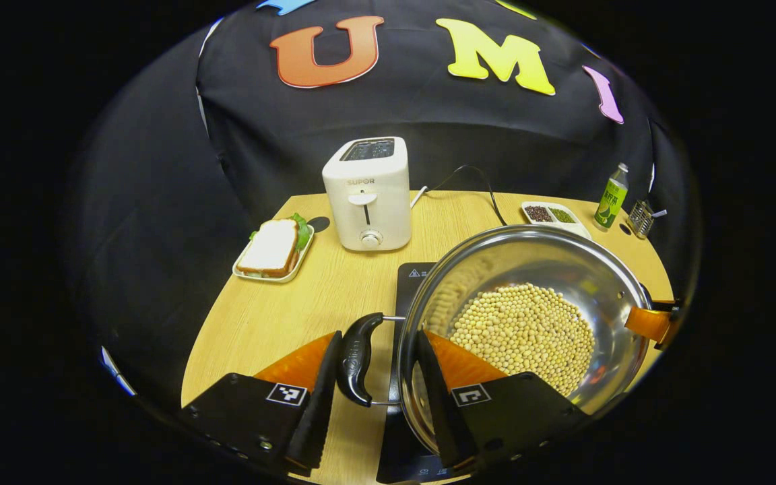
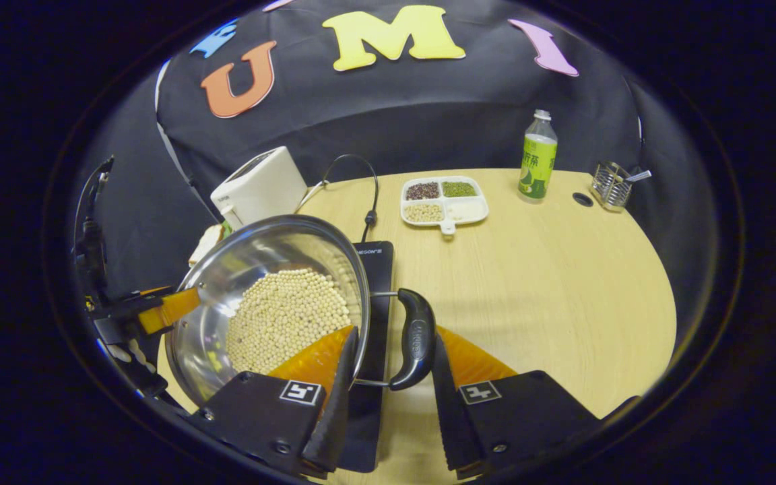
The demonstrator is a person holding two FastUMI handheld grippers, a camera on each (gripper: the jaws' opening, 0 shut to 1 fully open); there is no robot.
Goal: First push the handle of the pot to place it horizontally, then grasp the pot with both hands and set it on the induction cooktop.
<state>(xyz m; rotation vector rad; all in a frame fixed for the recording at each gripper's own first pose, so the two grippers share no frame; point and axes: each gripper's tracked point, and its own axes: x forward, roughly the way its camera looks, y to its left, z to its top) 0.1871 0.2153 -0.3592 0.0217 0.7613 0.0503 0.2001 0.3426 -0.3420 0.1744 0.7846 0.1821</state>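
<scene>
Pot (image 1: 523,323) full of beans is over the induction cooktop (image 2: 371,323), mid-table. Left tool (image 1: 374,391) and right tool (image 2: 388,387) each straddle a side handle, looking clenched, probably so the load stays level. Toaster (image 1: 366,194) sits by the far edge.

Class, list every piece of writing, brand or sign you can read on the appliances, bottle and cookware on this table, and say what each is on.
"SUPOR": front of the white toaster.
"HEGON", its start hidden by the pot: far edge of the induction cooktop.
Warning triangle: cooktop corner, left gripper view; text beside it too small.
Green bottle: label too small to read.
Pot handle: moulded mark too blurred.
</scene>
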